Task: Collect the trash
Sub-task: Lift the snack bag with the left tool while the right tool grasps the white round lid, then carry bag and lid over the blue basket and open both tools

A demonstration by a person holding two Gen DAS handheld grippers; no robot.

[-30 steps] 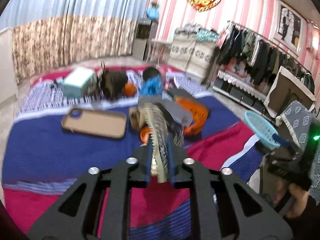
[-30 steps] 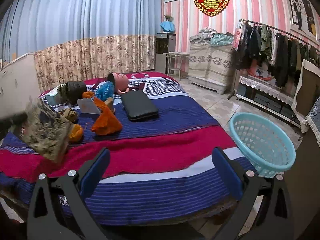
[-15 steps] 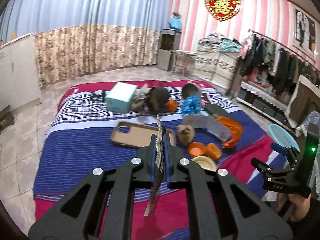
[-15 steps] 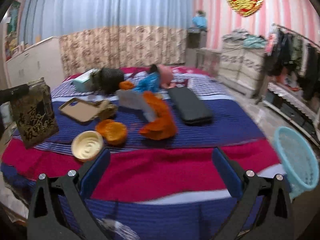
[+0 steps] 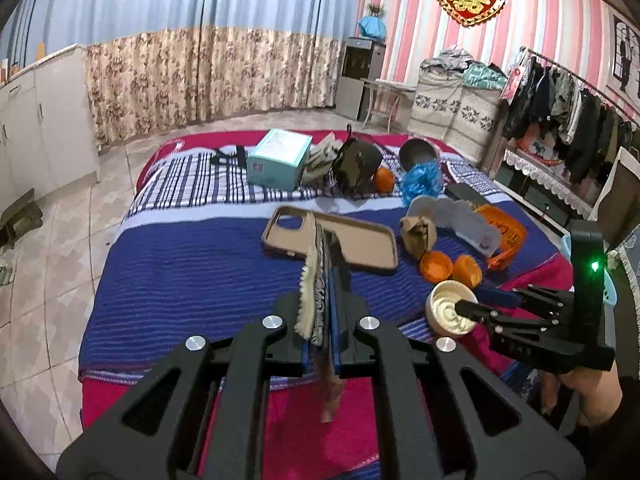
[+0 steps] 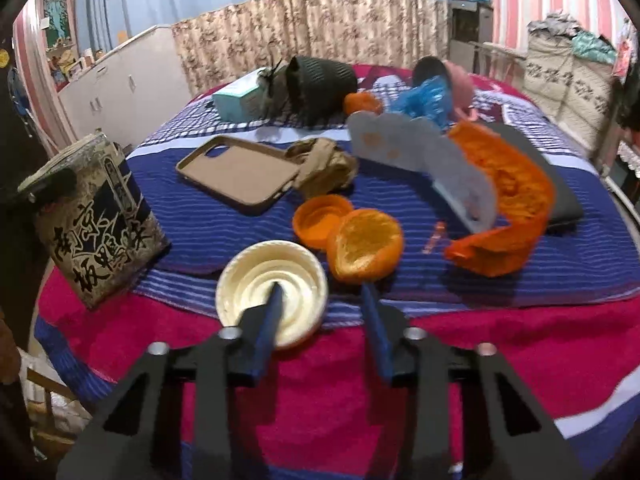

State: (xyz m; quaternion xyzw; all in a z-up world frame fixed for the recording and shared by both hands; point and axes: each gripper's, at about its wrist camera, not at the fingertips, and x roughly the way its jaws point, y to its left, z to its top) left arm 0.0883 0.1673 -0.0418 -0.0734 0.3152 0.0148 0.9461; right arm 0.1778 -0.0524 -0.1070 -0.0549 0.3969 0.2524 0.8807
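My left gripper (image 5: pixel 320 344) is shut on a flat printed snack packet (image 5: pixel 316 280), held edge-on above the bed; the packet shows face-on at the left of the right wrist view (image 6: pixel 96 220). My right gripper (image 6: pixel 320 300) is open low over the bed's front edge, its left finger inside a cream lid (image 6: pixel 272 280) and its right finger beside it, just below an orange peel half (image 6: pixel 366 244). It also shows in the left wrist view (image 5: pixel 476 306). An orange cap (image 6: pixel 318 220), a crumpled brown wrapper (image 6: pixel 324 166) and an orange mesh bag (image 6: pixel 508 200) lie behind.
A tan phone case (image 6: pixel 236 172), teal box (image 5: pixel 278 158), dark woven pouch (image 6: pixel 320 80), blue crumpled plastic (image 6: pixel 424 98), grey card (image 6: pixel 424 156) and black case (image 6: pixel 560 196) lie on the striped bed (image 5: pixel 192 264). A clothes rack (image 5: pixel 560 96) stands right.
My right gripper has dropped down and forward to the cream lid and narrowed from wide open. My left gripper has kept hold of the packet and swung slightly.
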